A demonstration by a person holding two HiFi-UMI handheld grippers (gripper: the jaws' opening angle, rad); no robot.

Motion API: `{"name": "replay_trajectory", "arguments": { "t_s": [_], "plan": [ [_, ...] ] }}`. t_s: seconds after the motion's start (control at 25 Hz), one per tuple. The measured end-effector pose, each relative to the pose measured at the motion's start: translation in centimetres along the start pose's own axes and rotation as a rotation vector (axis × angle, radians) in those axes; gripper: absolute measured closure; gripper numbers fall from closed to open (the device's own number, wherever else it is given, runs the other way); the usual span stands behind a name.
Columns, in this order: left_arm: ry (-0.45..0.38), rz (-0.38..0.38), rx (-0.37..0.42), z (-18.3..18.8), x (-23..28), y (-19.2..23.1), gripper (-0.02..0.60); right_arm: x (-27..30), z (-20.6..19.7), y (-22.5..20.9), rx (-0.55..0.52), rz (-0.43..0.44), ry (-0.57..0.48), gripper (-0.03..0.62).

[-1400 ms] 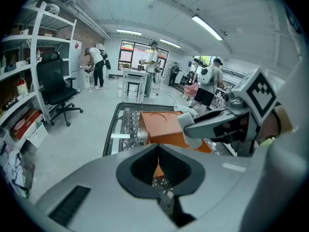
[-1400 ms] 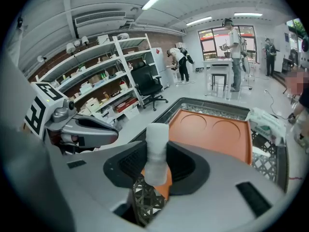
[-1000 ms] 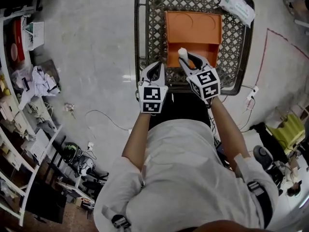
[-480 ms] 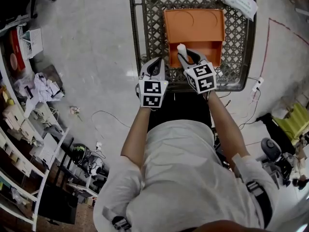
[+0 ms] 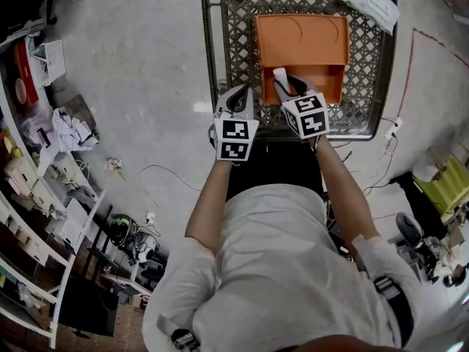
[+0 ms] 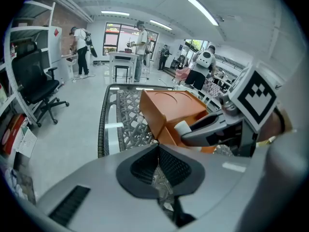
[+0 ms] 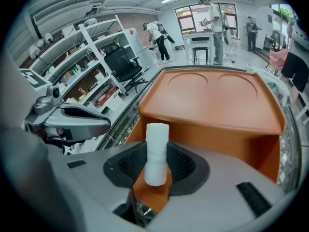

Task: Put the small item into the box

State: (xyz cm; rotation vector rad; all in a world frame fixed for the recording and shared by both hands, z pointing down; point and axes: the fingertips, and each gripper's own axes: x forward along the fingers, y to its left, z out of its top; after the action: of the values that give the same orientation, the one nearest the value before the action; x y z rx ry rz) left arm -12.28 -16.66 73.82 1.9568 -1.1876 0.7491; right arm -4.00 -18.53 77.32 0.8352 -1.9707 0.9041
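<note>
An orange box (image 5: pixel 300 39) lies in a wire mesh cart (image 5: pixel 207 50). My right gripper (image 5: pixel 284 83) is shut on a small white cylinder (image 5: pixel 279 76) and holds it upright at the box's near edge. In the right gripper view the cylinder (image 7: pixel 156 151) stands between the pads (image 7: pixel 181 163), with the box's open side (image 7: pixel 212 98) just ahead. My left gripper (image 5: pixel 238 103) hovers beside the right one at the cart's near rim, jaws shut and empty. In the left gripper view the box (image 6: pixel 166 105) and the cylinder (image 6: pixel 182 128) show ahead to the right.
A white packet (image 5: pixel 374 2) lies in the cart's far right corner. Shelves and clutter (image 5: pixel 44 123) line the left side, and cables (image 5: pixel 157 174) trail over the floor. An office chair (image 6: pixel 34 86) and several people (image 6: pixel 140 42) stand in the room beyond.
The head view has shifted slightly. Both grippers hold nearly the same place at the box's near edge, and the white cylinder stays gripped.
</note>
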Motion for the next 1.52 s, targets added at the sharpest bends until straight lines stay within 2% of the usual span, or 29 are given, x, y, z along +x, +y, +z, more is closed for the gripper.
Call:
{"name": "replay_trajectory", "arguments": {
  "t_s": [0.64, 0.96, 1.24, 1.52],
  "plan": [
    [0.016, 0.026, -0.026, -1.3, 0.0, 1.6, 0.571, 1.5, -0.6, 0.0, -0.028, -0.035, 0.055, 0.468],
    [0.005, 0.027, -0.025, -0.6, -0.4, 1.4, 0.571, 1.5, -0.6, 0.2, -0.040, -0.037, 0.069, 0.461],
    [0.003, 0.020, -0.027, -0.4, -0.5, 0.6, 0.571, 1.1, -0.4, 0.4, -0.039, -0.026, 0.044, 0.439],
    [-0.012, 0.023, -0.008, 0.8, -1.0, 0.0, 0.571, -0.9, 0.6, 1.2, -0.037, 0.028, -0.029, 0.438]
  ]
}}
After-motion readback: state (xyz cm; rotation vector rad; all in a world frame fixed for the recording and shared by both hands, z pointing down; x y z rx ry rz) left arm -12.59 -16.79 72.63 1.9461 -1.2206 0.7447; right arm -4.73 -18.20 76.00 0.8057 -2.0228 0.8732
